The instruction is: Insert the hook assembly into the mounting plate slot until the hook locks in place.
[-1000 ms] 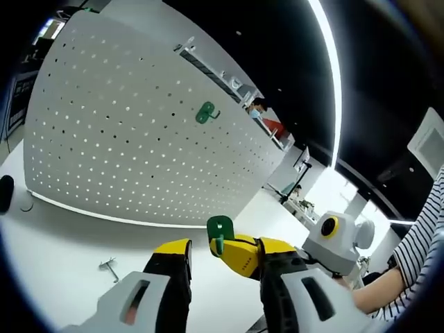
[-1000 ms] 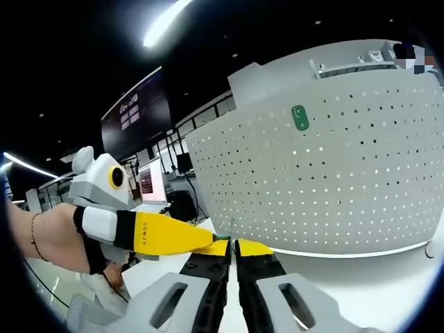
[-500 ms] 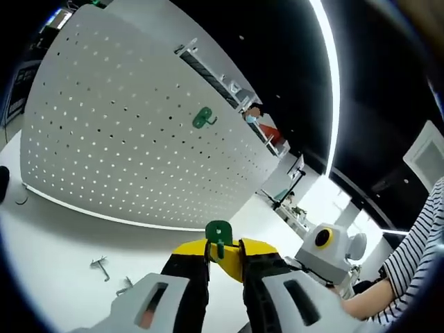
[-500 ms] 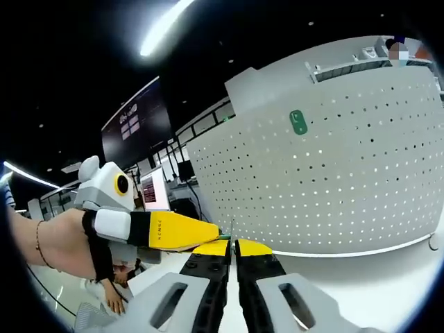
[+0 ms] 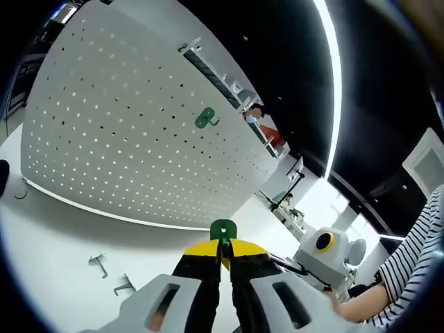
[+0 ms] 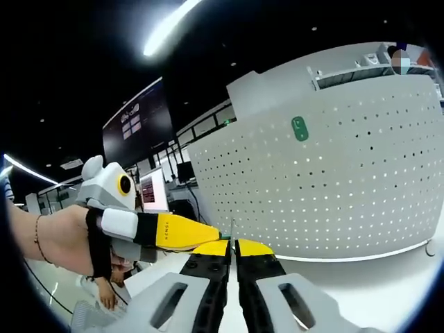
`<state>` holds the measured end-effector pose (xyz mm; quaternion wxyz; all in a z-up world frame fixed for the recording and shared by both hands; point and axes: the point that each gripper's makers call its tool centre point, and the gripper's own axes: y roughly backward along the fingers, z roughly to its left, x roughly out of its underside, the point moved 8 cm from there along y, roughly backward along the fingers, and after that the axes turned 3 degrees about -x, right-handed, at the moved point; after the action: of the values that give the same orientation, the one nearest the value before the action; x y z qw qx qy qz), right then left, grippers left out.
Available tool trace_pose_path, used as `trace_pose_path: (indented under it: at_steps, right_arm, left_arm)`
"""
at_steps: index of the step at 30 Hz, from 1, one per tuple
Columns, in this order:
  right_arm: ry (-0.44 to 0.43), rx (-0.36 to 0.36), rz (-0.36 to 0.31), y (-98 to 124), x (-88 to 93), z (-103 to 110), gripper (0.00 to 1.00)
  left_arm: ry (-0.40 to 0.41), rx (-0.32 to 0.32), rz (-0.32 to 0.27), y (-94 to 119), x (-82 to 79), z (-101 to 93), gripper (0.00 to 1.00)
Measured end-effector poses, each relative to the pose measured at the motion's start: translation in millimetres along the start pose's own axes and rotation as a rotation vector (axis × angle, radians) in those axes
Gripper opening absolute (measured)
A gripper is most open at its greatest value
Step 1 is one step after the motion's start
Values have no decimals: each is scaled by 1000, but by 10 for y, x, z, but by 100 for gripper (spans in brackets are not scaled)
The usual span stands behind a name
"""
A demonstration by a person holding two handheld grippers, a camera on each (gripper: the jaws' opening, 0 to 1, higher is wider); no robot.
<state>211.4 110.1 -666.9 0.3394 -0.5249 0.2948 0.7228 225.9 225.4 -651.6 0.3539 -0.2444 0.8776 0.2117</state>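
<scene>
A white pegboard mounting plate (image 5: 118,132) stands upright on the table, also seen in the right gripper view (image 6: 347,187). One green hook (image 5: 205,118) hangs on it high up (image 6: 300,128). A second green hook (image 5: 223,231) sticks up between my left gripper (image 5: 223,248) jaws, which are shut on it, short of the plate. My right gripper (image 6: 231,247) is shut, its tips meeting the left gripper's yellow jaw (image 6: 184,232); a thin metal pin rises from them. The right gripper's body (image 5: 325,251) shows at lower right.
Two small metal hooks (image 5: 97,262) (image 5: 125,283) lie on the white table (image 5: 62,236) in front of the plate. A dark round object (image 5: 3,177) sits at the left edge. A striped sleeve (image 5: 416,243) and a hand (image 6: 52,243) hold the grippers.
My left jaws stood open around the green hook a second ago and have closed on it. The right gripper stays shut at the same spot.
</scene>
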Motion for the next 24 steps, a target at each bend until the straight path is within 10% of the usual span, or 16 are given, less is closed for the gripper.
trace_pose_path:
  at_steps: [24]
  right_arm:
    - [99, -1, 92, -11, -32, -20, 11]
  left_arm:
    - [-53, -93, 1, -21, -6, 50, 1]
